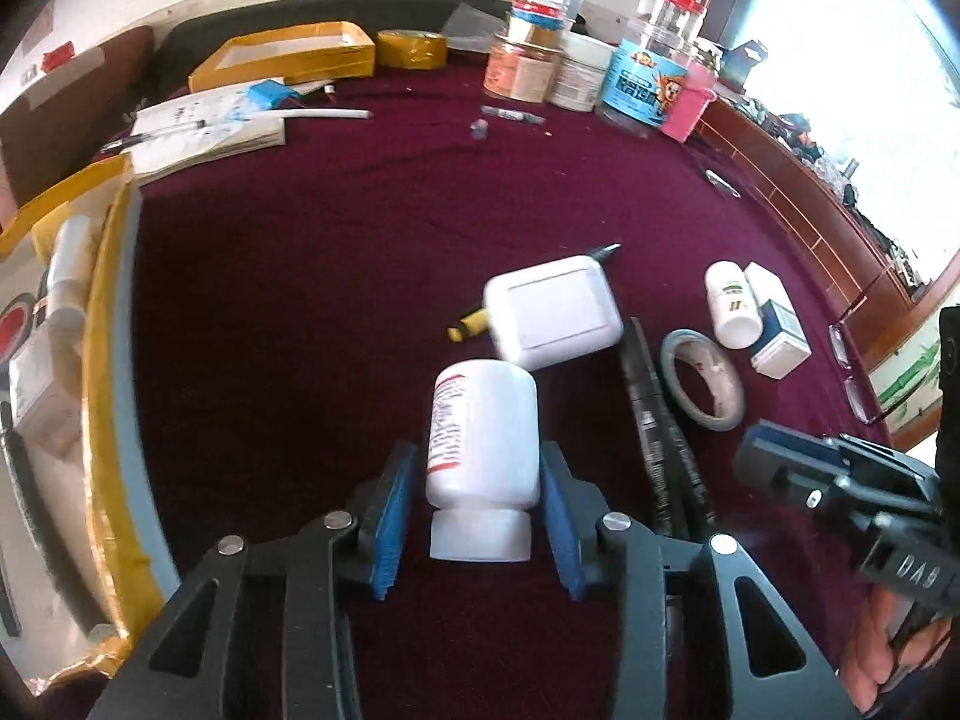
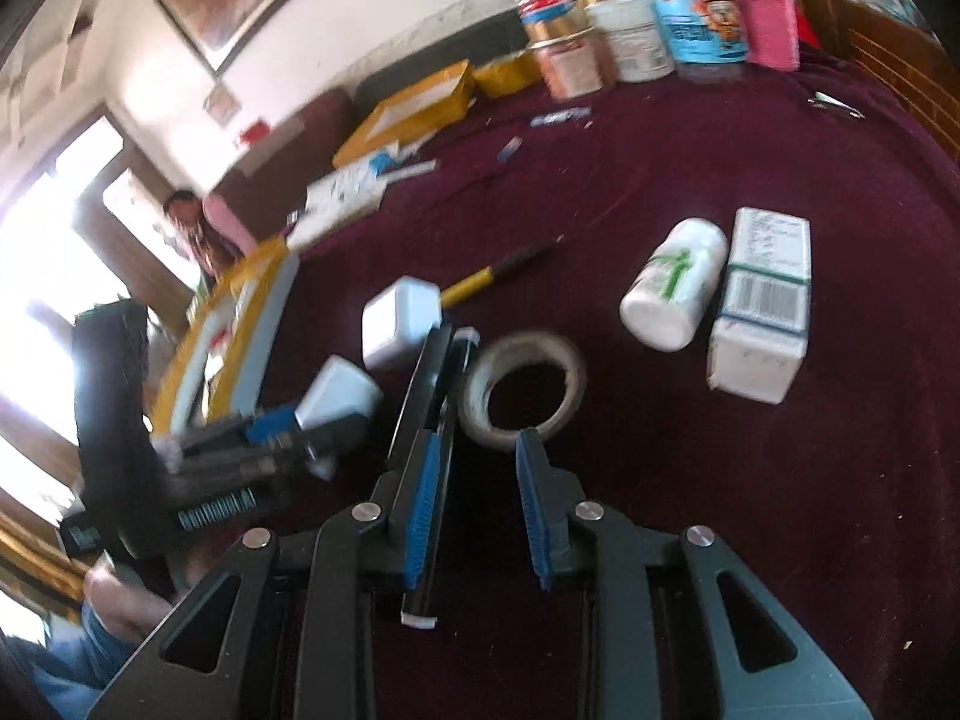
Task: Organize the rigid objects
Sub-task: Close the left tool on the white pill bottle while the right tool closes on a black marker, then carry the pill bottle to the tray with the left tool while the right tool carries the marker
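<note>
My left gripper is shut on a white pill bottle with a red label, cap towards me, held over the maroon cloth; it also shows in the right wrist view. Beyond it lie a white square box, a yellow-handled tool, a tape roll, a small white bottle and a white carton. My right gripper is open and empty, just short of the tape roll, with black pens by its left finger.
A yellow-edged open box with items stands at the left. Jars and tubs line the far edge, with a notebook and another yellow box. Glasses lie at the right edge.
</note>
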